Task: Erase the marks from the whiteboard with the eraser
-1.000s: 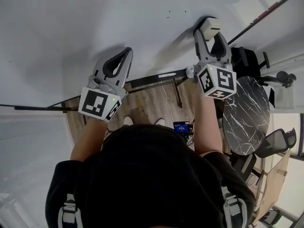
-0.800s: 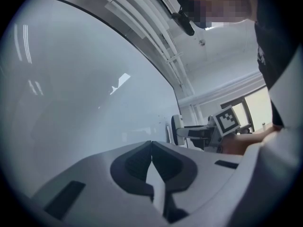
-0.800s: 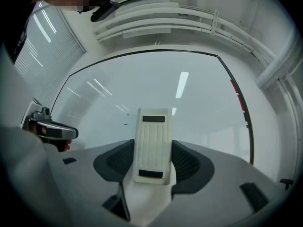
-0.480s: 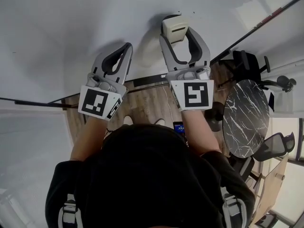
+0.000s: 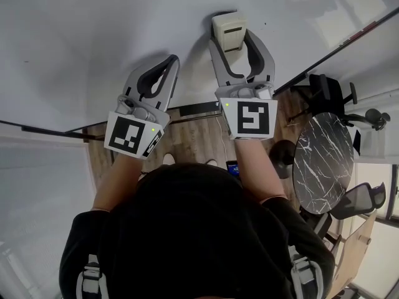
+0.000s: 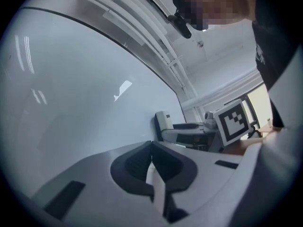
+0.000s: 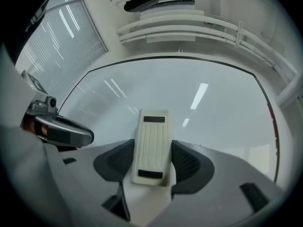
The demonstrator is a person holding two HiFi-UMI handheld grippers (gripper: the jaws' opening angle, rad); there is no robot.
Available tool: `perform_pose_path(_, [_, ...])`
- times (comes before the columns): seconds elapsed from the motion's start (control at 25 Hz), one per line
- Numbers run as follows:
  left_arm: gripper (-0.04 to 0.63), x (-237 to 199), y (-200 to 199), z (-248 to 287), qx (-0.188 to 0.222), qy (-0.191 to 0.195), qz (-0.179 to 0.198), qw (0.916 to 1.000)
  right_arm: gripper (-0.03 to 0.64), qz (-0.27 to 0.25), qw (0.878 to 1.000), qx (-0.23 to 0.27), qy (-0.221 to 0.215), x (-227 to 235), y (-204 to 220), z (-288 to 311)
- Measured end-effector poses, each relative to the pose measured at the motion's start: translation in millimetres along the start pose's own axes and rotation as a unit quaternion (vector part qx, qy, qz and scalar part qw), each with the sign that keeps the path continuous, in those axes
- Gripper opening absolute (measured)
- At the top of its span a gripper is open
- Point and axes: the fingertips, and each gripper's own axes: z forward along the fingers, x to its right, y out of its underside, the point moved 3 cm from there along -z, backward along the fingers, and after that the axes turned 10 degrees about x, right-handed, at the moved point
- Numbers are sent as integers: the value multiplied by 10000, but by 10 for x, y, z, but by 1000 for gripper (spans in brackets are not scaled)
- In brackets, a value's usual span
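- Eraser (image 5: 228, 31), upper centre, is clamped in the right gripper (image 5: 240, 42) and held flat against the whiteboard (image 5: 93, 36) for wiping.
- Left gripper (image 5: 169, 63), jaws together and empty, sits to its left, seemingly kept out of the way.

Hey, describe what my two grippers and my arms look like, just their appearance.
The left gripper and right gripper are light grey plastic, with curved tong-like jaws lined by dark ribbed pads. Each carries a white cube printed with black square markers and a small green light. The person wears a black short-sleeved top.
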Motion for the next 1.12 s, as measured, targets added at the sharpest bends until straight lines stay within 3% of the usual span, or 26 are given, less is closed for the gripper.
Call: perform_pose_path(1.12, [5,287,182,366,-151,388,-111,9991,247,761,9867,-362,1390,1621,540,-579])
